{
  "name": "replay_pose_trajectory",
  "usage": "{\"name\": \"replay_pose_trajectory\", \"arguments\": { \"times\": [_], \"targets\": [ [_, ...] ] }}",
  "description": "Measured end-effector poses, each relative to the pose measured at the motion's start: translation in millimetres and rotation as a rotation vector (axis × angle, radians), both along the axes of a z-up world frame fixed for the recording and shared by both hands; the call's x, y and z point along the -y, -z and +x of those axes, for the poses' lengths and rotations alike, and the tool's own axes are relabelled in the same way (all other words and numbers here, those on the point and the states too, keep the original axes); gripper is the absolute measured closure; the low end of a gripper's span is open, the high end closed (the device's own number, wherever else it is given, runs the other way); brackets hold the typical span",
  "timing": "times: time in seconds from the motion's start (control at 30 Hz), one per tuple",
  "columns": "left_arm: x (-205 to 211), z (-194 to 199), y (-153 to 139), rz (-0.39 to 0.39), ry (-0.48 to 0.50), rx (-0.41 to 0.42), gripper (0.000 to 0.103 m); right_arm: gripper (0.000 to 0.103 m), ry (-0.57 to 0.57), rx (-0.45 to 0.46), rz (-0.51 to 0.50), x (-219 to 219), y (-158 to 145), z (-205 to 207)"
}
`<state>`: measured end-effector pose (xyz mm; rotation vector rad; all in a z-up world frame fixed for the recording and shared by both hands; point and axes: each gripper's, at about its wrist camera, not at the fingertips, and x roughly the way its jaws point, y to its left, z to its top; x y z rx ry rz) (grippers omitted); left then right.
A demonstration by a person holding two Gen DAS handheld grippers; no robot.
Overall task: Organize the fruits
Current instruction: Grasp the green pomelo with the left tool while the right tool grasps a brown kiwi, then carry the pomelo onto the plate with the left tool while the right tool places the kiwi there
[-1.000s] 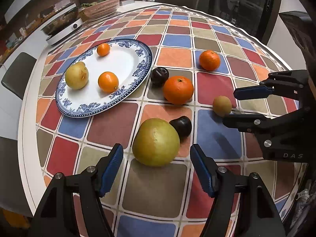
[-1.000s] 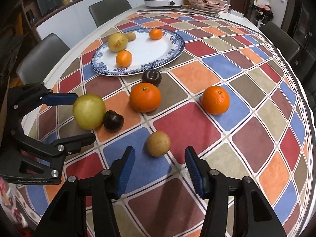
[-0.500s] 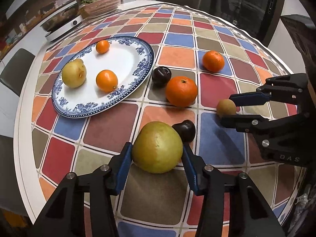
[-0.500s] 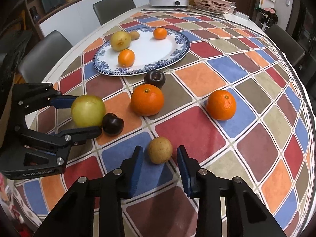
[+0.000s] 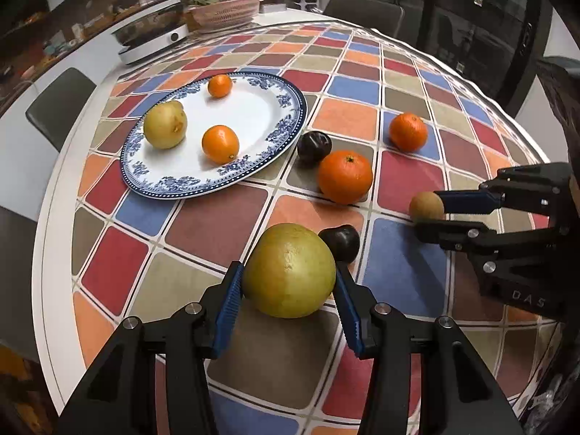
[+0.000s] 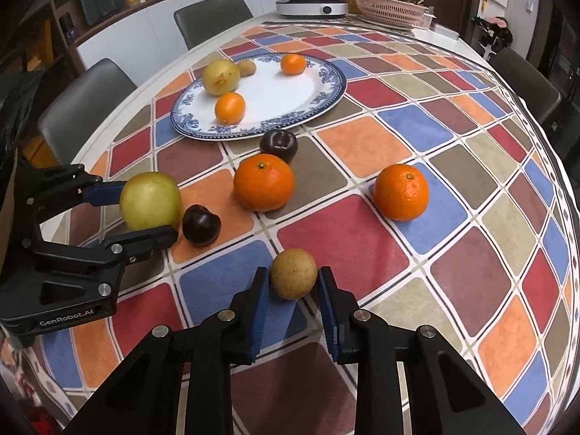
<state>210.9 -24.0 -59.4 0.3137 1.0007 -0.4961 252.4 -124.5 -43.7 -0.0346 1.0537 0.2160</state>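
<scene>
Now both grippers (image 5: 288,282) (image 6: 293,284) newly clamped.

A big yellow-green pomelo (image 5: 289,270) sat near, a dark plum (image 5: 340,242) touching its right. A small brown fruit (image 6: 293,278) lay further right. Two oranges (image 6: 263,182) and another plum (image 6: 278,145) lay mid-cloth. The far-left plate (image 5: 261,108) held four fruits.

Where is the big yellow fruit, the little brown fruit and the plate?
big yellow fruit (image 5: 289,270), left wrist view, middle of its skin
little brown fruit (image 6: 293,273), right wrist view, its front
plate (image 6: 282,88), right wrist view, bare white middle
</scene>
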Motion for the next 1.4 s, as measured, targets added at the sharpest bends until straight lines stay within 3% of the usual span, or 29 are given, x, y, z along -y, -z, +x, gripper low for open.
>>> {"name": "replay_pose_trajectory", "arguments": {
  "times": [0.37, 0.87, 1.4],
  "targets": [
    [-2.9, -15.0, -19.7, -0.048, -0.061, 0.031, 0.055, 0.075, -0.026, 0.040, 0.039, -0.2, -15.4, -9.5],
    [-4.0, -25.7, -58.7, -0.105, -0.126, 0.099, 0.055, 0.075, -0.075, 0.142, 0.077, 1.9, -58.6, -15.6],
    [-1.6, 13.9, -79.7, -0.121, -0.160, 0.138, 0.055, 0.075, -0.142, 0.183, 0.059, 4.7, -86.8, 30.2]
  ]
}}
